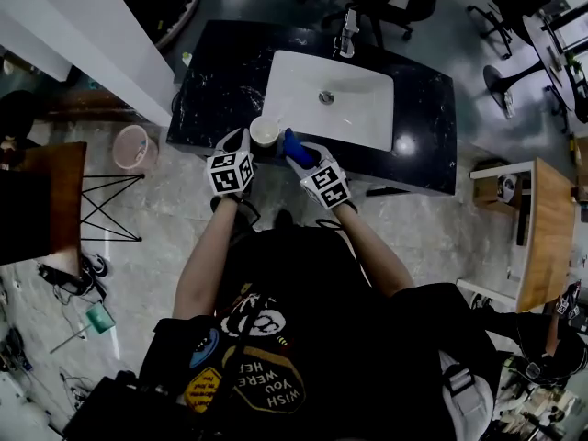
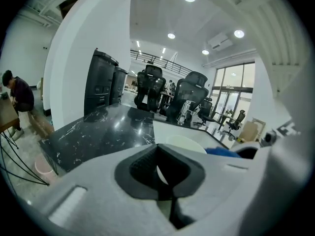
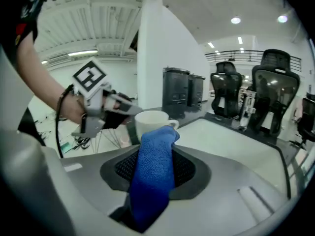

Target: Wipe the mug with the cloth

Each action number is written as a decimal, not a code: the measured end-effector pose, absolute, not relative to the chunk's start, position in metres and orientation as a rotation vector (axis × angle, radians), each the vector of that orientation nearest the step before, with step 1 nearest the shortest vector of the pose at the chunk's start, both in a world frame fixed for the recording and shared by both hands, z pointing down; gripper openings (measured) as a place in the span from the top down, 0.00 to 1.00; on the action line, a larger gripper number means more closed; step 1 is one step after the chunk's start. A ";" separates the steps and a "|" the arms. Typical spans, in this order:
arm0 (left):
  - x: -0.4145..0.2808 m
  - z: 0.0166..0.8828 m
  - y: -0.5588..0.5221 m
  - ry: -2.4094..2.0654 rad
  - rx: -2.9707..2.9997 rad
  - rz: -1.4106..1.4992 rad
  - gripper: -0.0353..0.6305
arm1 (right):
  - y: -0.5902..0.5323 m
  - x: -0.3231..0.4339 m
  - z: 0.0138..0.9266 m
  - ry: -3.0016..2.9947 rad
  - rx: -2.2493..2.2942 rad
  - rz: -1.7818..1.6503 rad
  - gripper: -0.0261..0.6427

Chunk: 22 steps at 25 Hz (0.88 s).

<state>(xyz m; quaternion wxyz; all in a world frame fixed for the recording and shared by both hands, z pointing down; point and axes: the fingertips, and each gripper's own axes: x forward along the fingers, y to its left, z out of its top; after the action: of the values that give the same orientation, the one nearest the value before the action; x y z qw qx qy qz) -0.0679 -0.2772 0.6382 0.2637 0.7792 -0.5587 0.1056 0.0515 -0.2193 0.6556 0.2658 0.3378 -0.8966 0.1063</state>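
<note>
Pinching the mug [image 1: 265,131] by its wall in the left gripper [image 1: 246,140] at the sink's [image 1: 367,132] near-left corner, probably to brace it against rubbing; clamping the cloth [image 3: 156,154] in the right gripper [image 1: 299,156] over the sink's near edge, tuft left proud, likely as the wiping face

Black printed T-shirt [image 1: 294,283], grey marker-cubed left hand-held gripper [image 1: 246,141] and right hand-held gripper [image 1: 294,149].
</note>
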 end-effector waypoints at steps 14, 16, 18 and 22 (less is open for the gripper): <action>-0.067 0.639 -0.274 -1.478 2.104 0.270 0.94 | -0.173 0.014 0.672 -2.413 0.612 0.133 0.75; -0.065 0.632 -0.273 -1.473 2.125 0.259 0.94 | -0.195 0.032 0.665 -2.403 0.743 0.180 0.75; -0.061 0.625 -0.273 -1.458 2.159 0.261 0.94 | -0.228 0.050 0.653 -2.383 0.885 0.201 0.75; -0.056 0.625 -0.277 -1.424 2.169 0.276 0.94 | -0.264 0.053 0.641 -2.363 0.968 0.219 0.75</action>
<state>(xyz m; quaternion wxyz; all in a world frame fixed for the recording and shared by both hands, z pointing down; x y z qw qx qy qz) -0.0557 -0.2775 0.6249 0.2631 0.8019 -0.5265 0.1021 0.0532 -0.2637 0.6408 0.2851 0.3621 -0.8837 0.0819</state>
